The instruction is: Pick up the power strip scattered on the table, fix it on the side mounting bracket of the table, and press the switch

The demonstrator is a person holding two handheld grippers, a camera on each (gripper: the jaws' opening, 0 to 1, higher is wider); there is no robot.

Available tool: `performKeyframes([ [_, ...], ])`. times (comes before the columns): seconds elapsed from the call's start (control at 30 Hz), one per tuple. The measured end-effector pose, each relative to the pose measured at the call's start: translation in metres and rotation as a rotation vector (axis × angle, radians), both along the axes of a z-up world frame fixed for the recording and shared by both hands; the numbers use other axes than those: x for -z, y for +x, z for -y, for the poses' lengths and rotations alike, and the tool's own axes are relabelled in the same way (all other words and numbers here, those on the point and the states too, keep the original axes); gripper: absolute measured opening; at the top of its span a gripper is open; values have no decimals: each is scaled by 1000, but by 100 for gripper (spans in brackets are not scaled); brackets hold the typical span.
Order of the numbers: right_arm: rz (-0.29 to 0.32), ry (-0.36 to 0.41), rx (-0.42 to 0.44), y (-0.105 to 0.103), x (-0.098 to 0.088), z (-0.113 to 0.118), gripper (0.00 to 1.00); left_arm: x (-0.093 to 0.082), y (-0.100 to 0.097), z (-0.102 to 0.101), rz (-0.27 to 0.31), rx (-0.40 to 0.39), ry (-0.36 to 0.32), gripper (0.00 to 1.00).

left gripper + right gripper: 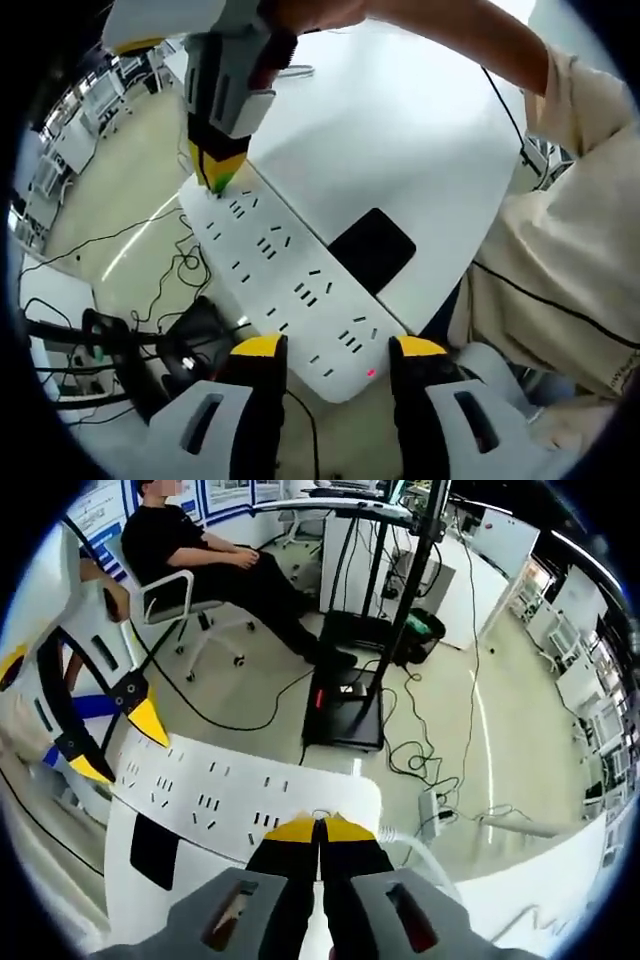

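Left gripper view: white power strip (pixel 290 285) lies along the edge of the white tabletop (pixel 420 140), long body running diagonally, sockets up, a small red light (pixel 371 373) lit near its near end. Left claw (pixel 338 348) is spread wide, yellow-tipped jaws either side of the strip's near end, apparently not touching it. Right claw (pixel 218 178) comes in from the top, held by a person's hand (pixel 300 15), its yellow-green tips pressed down on the strip's far end. Black rectangular patch (pixel 372 250) sits on the tabletop just beside the strip. Cables (pixel 170 265) trail on the floor below, person's beige sleeve (pixel 560 260) at right. Right gripper view: right claw (pixel 320 830) has jaws closed together with nothing between them, tips resting on the power strip (pixel 230 795) near its end where a white cord (pixel 410 845) leaves. Left claw (pixel 115 735) at the strip's other end, jaws apart. Background: seated person (pixel 220 560) on a white chair (pixel 175 605), black stand (pixel 350 700) with floor cables.
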State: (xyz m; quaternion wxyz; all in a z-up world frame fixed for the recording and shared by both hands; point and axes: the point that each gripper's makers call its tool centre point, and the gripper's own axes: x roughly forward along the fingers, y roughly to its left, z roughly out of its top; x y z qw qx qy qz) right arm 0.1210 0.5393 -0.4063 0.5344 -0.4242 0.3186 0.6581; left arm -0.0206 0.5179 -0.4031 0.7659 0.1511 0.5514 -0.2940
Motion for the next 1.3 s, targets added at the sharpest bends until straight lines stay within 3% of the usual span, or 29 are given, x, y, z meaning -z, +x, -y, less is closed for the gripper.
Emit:
performKeyframes([
  [0.4,-15,35,25,-1,-3,4,0,0,-1,-3,-6,0,10,45],
  [0.83,-46,163,78,6,-29,-5,0,-1,0,-6,-6,0,10,46],
  [1.0,-22,213,78,7,-35,-2,0,-1,-7,0,-1,0,7,46],
  [1.3,-40,359,120,16,-61,0,0,-1,-11,4,14,-9,-5,46],
])
